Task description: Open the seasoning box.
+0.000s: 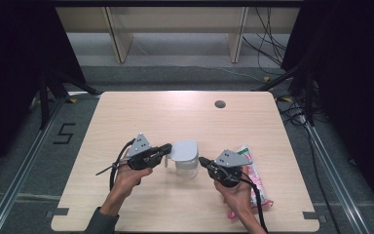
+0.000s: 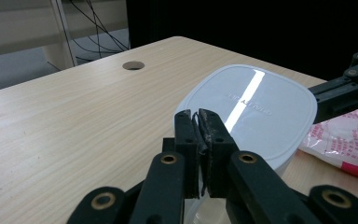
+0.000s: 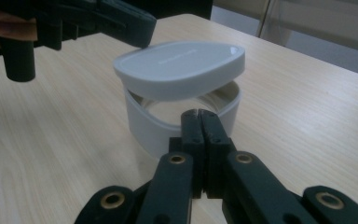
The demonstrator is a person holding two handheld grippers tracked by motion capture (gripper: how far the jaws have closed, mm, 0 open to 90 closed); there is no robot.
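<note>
A clear tub (image 1: pixel 187 169) with whitish walls (image 3: pixel 144 122) stands on the table's front middle. Its pale grey lid (image 1: pixel 184 148) (image 2: pixel 256 107) (image 3: pixel 177 63) hovers tilted just above the tub's rim, off the tub. My left gripper (image 1: pixel 168 147) (image 2: pixel 200 114) is shut on the lid's left edge; in the right gripper view it reaches in from the top left (image 3: pixel 142 23). My right gripper (image 1: pixel 201 160) (image 3: pixel 199 112) is shut with nothing between its jaws, and its tips are at the tub's right side, near the rim. Its tips also show in the left gripper view (image 2: pixel 314 102).
A pink and white snack packet (image 1: pixel 254 175) (image 2: pixel 345 140) lies on the wooden table (image 1: pixel 126 117) under my right hand. A round cable hole (image 1: pixel 219 104) (image 2: pixel 133 65) sits near the far edge. Cables trail from both grippers toward the front edge.
</note>
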